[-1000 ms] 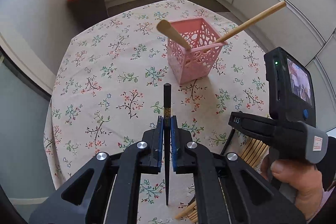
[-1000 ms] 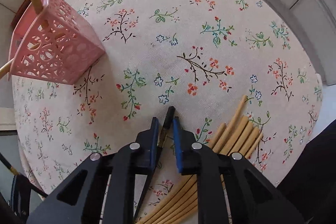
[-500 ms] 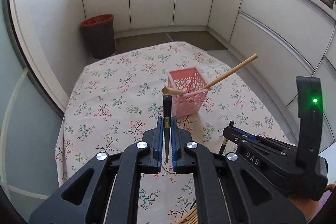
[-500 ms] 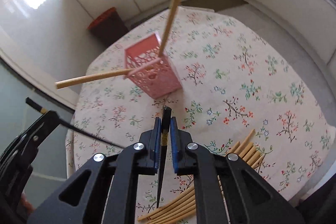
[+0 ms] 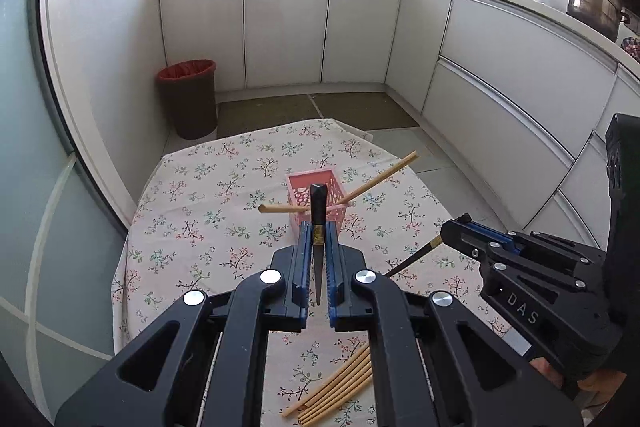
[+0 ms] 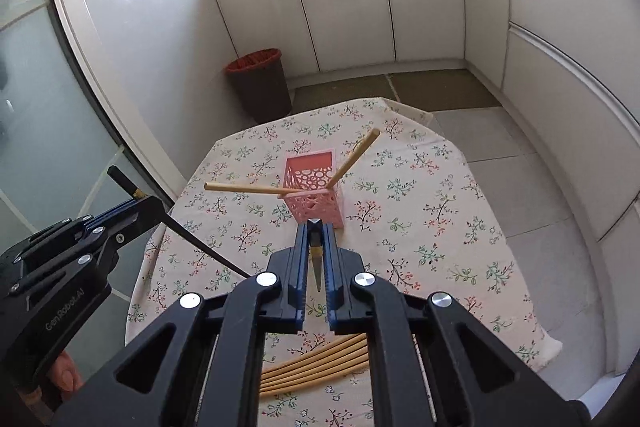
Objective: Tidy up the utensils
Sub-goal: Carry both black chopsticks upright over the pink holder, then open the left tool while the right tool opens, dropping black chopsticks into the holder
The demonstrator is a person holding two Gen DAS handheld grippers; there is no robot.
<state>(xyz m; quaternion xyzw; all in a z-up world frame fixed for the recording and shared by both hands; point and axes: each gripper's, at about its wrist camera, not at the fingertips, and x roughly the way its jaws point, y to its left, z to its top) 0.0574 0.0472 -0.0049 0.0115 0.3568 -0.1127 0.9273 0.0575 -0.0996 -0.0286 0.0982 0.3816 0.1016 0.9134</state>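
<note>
Light wooden sticks (image 5: 334,389) lie in a bunch at the near edge of the flowery table (image 5: 208,227). The left gripper (image 5: 318,231) pinches one black chopstick (image 5: 319,211). The right gripper (image 6: 316,231) pinches another black stick (image 6: 315,227). Farther back stands the pink basket (image 6: 316,187), with two light sticks (image 6: 356,157) leaning in it.

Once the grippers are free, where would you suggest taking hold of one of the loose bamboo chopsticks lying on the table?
Probably near the far end of the outermost stick in the bamboo chopsticks pile, coming from above with the fingers across its length. They lie flat and packed side by side on the tablecloth, so only an edge stick leaves room beside it, and their near ends are hidden under the gripper.
</note>
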